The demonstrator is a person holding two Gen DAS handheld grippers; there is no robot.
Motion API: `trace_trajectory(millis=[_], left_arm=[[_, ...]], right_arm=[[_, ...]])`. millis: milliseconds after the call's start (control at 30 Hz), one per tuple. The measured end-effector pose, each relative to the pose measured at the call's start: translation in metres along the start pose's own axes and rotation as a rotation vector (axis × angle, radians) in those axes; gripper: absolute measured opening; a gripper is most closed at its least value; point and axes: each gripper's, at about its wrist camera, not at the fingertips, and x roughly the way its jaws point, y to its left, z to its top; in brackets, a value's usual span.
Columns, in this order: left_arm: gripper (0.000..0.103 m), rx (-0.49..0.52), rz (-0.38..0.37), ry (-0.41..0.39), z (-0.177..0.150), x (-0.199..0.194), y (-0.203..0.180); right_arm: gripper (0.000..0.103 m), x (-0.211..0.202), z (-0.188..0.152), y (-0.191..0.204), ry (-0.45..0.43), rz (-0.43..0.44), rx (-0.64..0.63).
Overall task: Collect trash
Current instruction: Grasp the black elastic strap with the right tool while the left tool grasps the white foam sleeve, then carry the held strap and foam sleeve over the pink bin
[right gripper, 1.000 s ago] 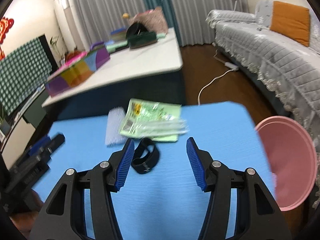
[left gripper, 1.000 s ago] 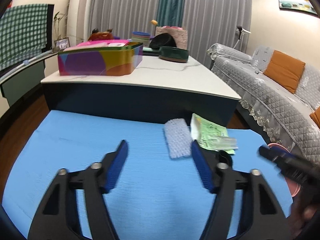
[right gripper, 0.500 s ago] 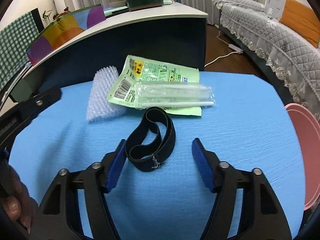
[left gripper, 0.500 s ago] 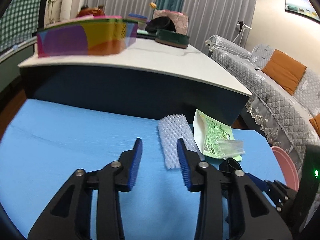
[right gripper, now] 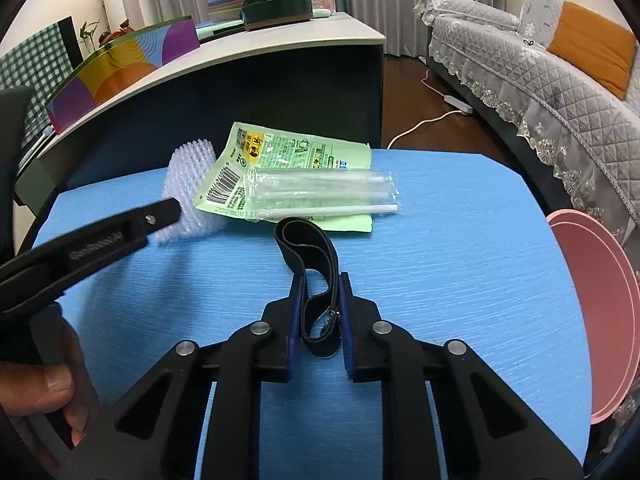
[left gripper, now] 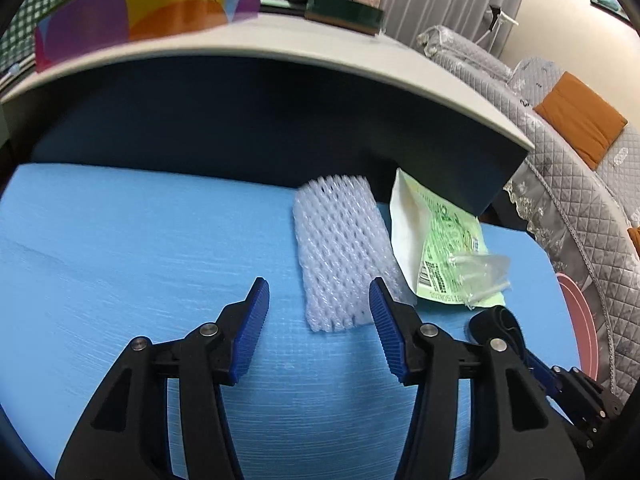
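Black band [right gripper: 316, 280] newly pinched in right tool [right gripper: 320, 312]

A multicoloured rectangular box [right gripper: 120, 68] and a dark green round tin [right gripper: 278, 10] sit on the white tabletop [right gripper: 280, 36]. A grey quilted sofa [right gripper: 540, 64] carries an orange cushion [right gripper: 592, 52].

A white foam net sleeve [left gripper: 340, 256] lies flat on the blue mat; just beside it a green printed wrapper [right gripper: 288, 168] lies flat, a clear packet of straws [right gripper: 320, 196] resting on it; a black elastic band [right gripper: 310, 276] lies looped, its near end pinched narrow.
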Motion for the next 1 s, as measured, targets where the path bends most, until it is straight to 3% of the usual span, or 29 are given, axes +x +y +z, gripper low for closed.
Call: trace_trajectory(millis=[33, 100, 200, 633, 833, 1000], left_arm=[[0.048, -0.002, -0.007, 0.013, -0.001, 0.003, -0.001], [0.029, -0.013, -0.027, 0.017, -0.002, 0.003, -0.001], [0.014, -0.022, -0.034, 0.001, -0.001, -0.004, -0.004], [0.011, 0.052, 0.008, -0.105, -0.009, -0.071, -0.01], [0.011, 0.104, -0.014, -0.153, -0.023, -0.102, -0.024], [0.011, 0.167, -0.044, -0.146, -0.037, -0.112, -0.048]], right_arm=[[0.017, -0.002, 0.001, -0.001, -0.004, 0.001, -0.002], [0.017, -0.007, 0.0, -0.002, -0.011, 0.001, -0.005], [0.015, -0.016, 0.002, -0.011, -0.019, -0.003, 0.004], [0.015, -0.068, 0.007, -0.028, -0.095, -0.013, 0.03], [0.015, -0.099, 0.003, -0.043, -0.134, -0.035, 0.03], [0.015, -0.127, 0.002, -0.064, -0.173, -0.058, 0.054]])
